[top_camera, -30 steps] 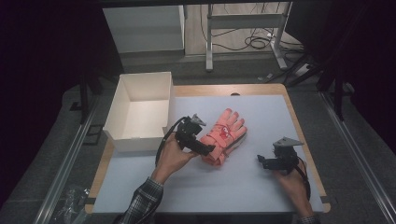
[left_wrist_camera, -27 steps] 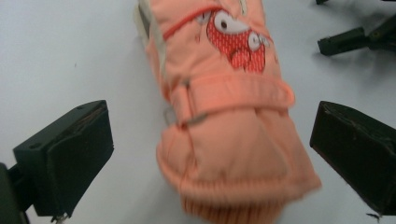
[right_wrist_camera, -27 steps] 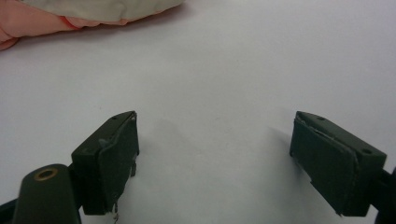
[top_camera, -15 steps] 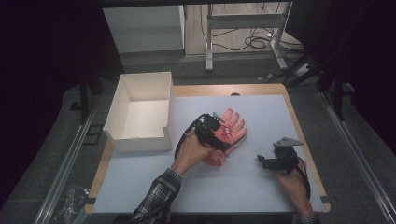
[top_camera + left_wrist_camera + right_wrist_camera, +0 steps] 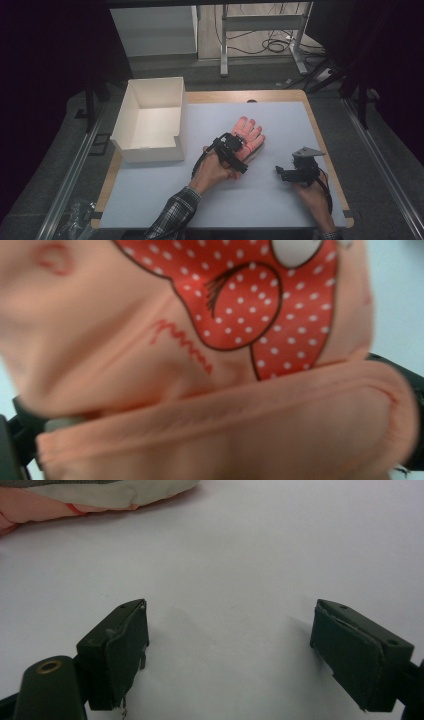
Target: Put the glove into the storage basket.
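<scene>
The left gripper view brings out what the high view cannot: the pink glove [image 5: 210, 360] carries a red patch with white dots, and its folded cuff fills the space between the 2 jaws. In the high view the glove [image 5: 248, 135] lies near the middle of the grey mat [image 5: 280, 200], just right of the white box [image 5: 150, 120], with the left gripper [image 5: 231, 150] on its near end, clamped on the cuff. The right gripper [image 5: 230, 645] rests well apart to the right, jaws spread wide over bare mat, holding nothing.
</scene>
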